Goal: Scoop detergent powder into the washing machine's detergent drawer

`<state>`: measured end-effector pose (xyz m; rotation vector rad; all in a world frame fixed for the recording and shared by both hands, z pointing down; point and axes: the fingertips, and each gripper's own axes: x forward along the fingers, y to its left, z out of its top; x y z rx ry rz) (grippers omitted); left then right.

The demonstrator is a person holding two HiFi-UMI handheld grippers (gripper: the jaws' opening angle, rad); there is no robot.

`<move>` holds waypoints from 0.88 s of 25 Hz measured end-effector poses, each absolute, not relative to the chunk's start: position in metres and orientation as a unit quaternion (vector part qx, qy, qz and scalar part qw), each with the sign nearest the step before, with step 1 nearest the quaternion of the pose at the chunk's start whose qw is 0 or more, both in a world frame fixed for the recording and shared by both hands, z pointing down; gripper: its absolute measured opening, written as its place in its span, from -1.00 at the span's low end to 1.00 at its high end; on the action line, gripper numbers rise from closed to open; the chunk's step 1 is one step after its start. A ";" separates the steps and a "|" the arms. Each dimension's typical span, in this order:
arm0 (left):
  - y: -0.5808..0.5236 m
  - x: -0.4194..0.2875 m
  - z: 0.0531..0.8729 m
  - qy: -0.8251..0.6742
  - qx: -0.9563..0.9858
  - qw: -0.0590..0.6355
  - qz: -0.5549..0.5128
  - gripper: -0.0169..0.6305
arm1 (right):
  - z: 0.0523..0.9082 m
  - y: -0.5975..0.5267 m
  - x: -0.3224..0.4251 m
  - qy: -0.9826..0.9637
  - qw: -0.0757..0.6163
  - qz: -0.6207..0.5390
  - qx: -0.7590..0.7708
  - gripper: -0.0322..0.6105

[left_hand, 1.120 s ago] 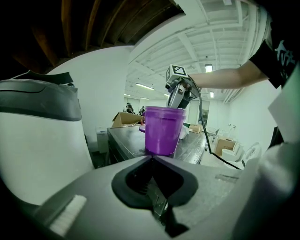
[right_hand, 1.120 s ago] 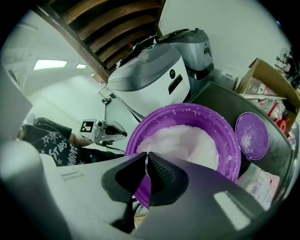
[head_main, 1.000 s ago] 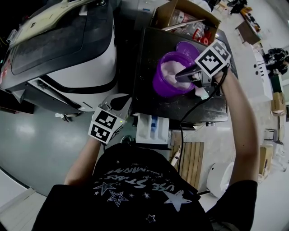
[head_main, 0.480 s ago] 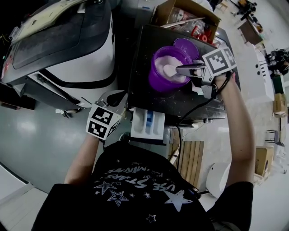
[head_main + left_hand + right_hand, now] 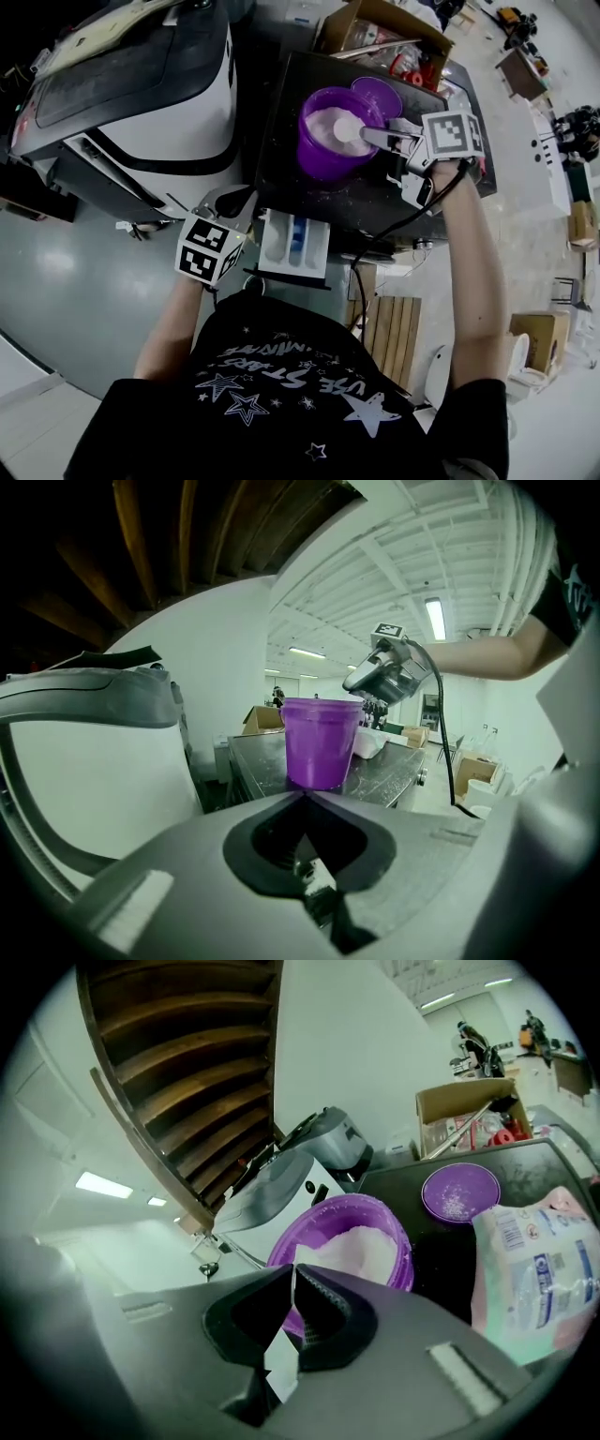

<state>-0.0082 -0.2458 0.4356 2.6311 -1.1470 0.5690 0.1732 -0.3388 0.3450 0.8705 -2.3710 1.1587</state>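
Observation:
A purple bucket (image 5: 319, 155) of white detergent powder (image 5: 323, 127) stands on a dark machine top (image 5: 375, 202). My right gripper (image 5: 372, 139) is shut on the handle of a white scoop (image 5: 348, 127), whose bowl lies on the powder. The right gripper view shows that handle (image 5: 279, 1340) pinched between the jaws above the bucket (image 5: 398, 1241). The white detergent drawer (image 5: 292, 246) stands pulled out at the machine's front edge. Left of the drawer, my left gripper (image 5: 246, 200) is shut and empty; its view shows the bucket (image 5: 321, 741) ahead.
The bucket's purple lid (image 5: 377, 94) lies behind it, powder-dusted. A detergent bag (image 5: 539, 1269) rests to the bucket's right. A cardboard box (image 5: 384, 33) of clutter stands at the back. A white and black washing machine (image 5: 141, 112) fills the left side. A cable (image 5: 375, 253) hangs from the right gripper.
My right gripper has swung round at the bucket's right rim, and the scoop's bowl now shows on top of the powder. The left gripper has stayed beside the drawer.

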 end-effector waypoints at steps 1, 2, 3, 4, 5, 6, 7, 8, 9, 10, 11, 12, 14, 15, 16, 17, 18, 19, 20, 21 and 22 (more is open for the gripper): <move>-0.243 -0.007 0.435 -0.392 0.893 0.107 0.194 -0.95 | 0.343 -0.338 0.174 -0.842 0.163 0.411 0.309 -0.79; -0.240 -0.006 0.434 -0.395 0.892 0.106 0.194 -0.95 | 0.341 -0.337 0.176 -0.845 0.145 0.411 0.310 -0.79; -0.236 -0.005 0.433 -0.397 0.891 0.105 0.195 -0.95 | 0.339 -0.336 0.179 -0.846 0.127 0.412 0.313 -0.79; -0.232 -0.003 0.433 -0.399 0.890 0.105 0.195 -0.95 | 0.337 -0.334 0.181 -0.847 0.110 0.414 0.315 -0.79; -0.228 -0.002 0.432 -0.401 0.889 0.105 0.195 -0.95 | 0.336 -0.331 0.182 -0.847 0.090 0.419 0.314 -0.79; -0.224 0.000 0.432 -0.403 0.888 0.105 0.196 -0.95 | 0.334 -0.328 0.182 -0.847 0.069 0.427 0.309 -0.79; -0.219 0.001 0.432 -0.404 0.887 0.105 0.197 -0.95 | 0.332 -0.325 0.182 -0.846 0.047 0.436 0.304 -0.79; -0.214 0.003 0.431 -0.405 0.886 0.104 0.198 -0.95 | 0.330 -0.321 0.183 -0.843 0.026 0.445 0.301 -0.79; -0.209 0.005 0.431 -0.406 0.886 0.103 0.200 -0.95 | 0.327 -0.317 0.184 -0.838 0.006 0.456 0.300 -0.79; -0.203 0.006 0.431 -0.408 0.885 0.103 0.202 -0.95 | 0.324 -0.312 0.186 -0.833 -0.014 0.466 0.297 -0.79; -0.198 0.008 0.431 -0.410 0.883 0.102 0.204 -0.95 | 0.321 -0.307 0.187 -0.830 -0.032 0.473 0.293 -0.79; -0.192 0.009 0.430 -0.412 0.882 0.102 0.206 -0.95 | 0.318 -0.302 0.188 -0.829 -0.044 0.476 0.289 -0.79; -0.179 0.010 0.429 -0.419 0.878 0.102 0.207 -0.95 | 0.315 -0.290 0.190 -0.832 -0.056 0.476 0.280 -0.79; -0.173 0.010 0.428 -0.423 0.876 0.102 0.208 -0.95 | 0.315 -0.283 0.190 -0.833 -0.061 0.478 0.274 -0.79; -0.167 0.010 0.429 -0.427 0.874 0.103 0.209 -0.95 | 0.315 -0.275 0.189 -0.833 -0.068 0.481 0.266 -0.79; -0.160 0.009 0.429 -0.430 0.872 0.104 0.210 -0.95 | 0.316 -0.268 0.189 -0.832 -0.075 0.485 0.258 -0.79; -0.153 0.009 0.430 -0.434 0.869 0.106 0.211 -0.95 | 0.318 -0.260 0.187 -0.832 -0.082 0.489 0.250 -0.79; -0.146 0.008 0.432 -0.438 0.867 0.108 0.212 -0.95 | 0.321 -0.252 0.186 -0.831 -0.087 0.494 0.241 -0.79; -0.139 0.007 0.434 -0.442 0.864 0.110 0.214 -0.95 | 0.326 -0.244 0.183 -0.829 -0.092 0.500 0.232 -0.79; -0.131 0.006 0.436 -0.447 0.861 0.113 0.216 -0.95 | 0.331 -0.235 0.180 -0.827 -0.094 0.507 0.223 -0.79; -0.123 0.004 0.438 -0.451 0.857 0.116 0.219 -0.95 | 0.337 -0.226 0.176 -0.826 -0.095 0.513 0.214 -0.79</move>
